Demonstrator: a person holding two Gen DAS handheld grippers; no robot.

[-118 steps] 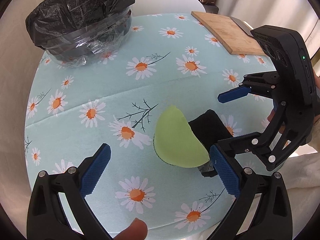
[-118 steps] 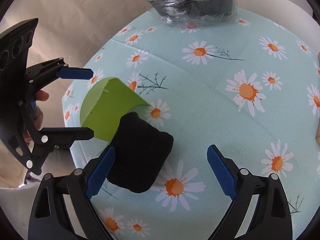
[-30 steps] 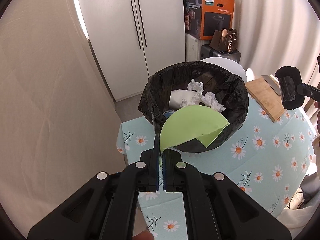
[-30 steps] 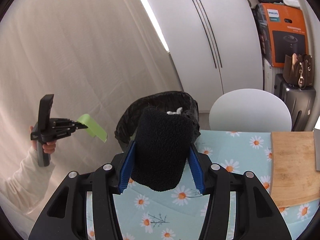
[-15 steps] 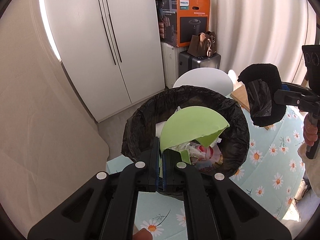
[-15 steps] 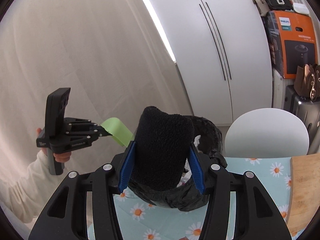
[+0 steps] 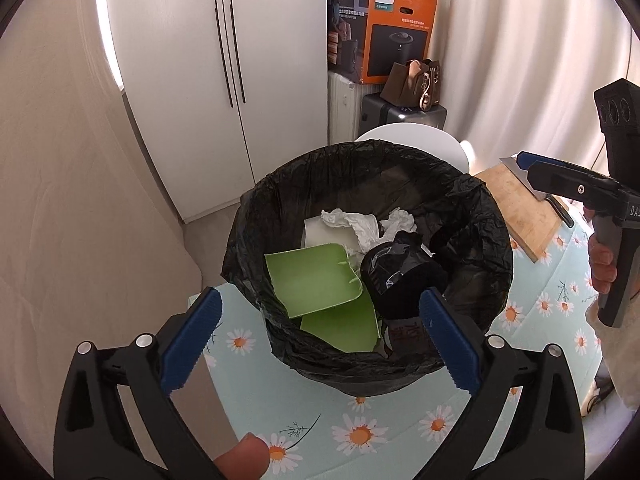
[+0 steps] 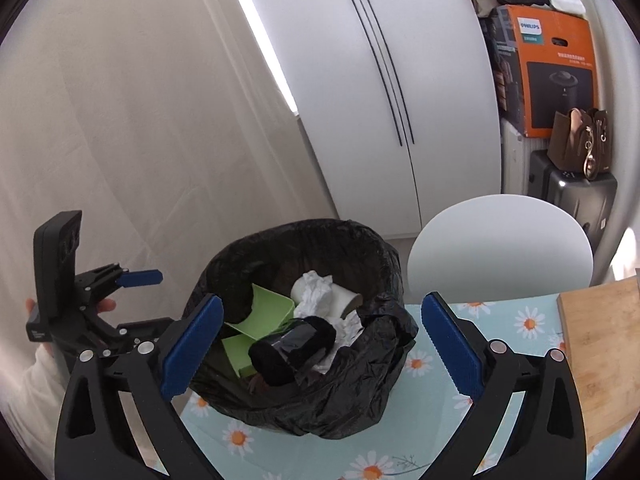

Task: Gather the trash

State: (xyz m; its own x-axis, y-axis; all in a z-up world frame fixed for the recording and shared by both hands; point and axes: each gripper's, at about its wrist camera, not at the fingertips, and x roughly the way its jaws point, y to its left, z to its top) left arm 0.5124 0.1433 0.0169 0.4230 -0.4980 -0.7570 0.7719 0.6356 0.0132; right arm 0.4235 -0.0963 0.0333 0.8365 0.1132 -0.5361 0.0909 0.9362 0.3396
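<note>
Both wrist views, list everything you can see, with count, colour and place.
Bin with bag liner: one, black, on table.
Folded plastic piece: one, green, in bin.
Fuzzy roll: one, black, in bin.
Crumpled tissue: some, white, in bin.
Daisy tablecloth: one, pale blue.
Wooden cutting board: one, tan, table's right.
Chair: one, white, behind table.
Cardboard box: one, orange-black, corner.
Handbag: one, brown.
Left gripper: jaws opening, empty.
Right gripper: jaws opening, empty.

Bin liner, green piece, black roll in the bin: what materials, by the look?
Bin liner: thin black plastic film, crinkled with glossy highlights.
Green piece: stiff matte sheet with clean folds, probably card or thin plastic.
Black roll: fuzzy, light-absorbing fabric, fleece-like, partly wrapped in shiny clear film or tape.
</note>
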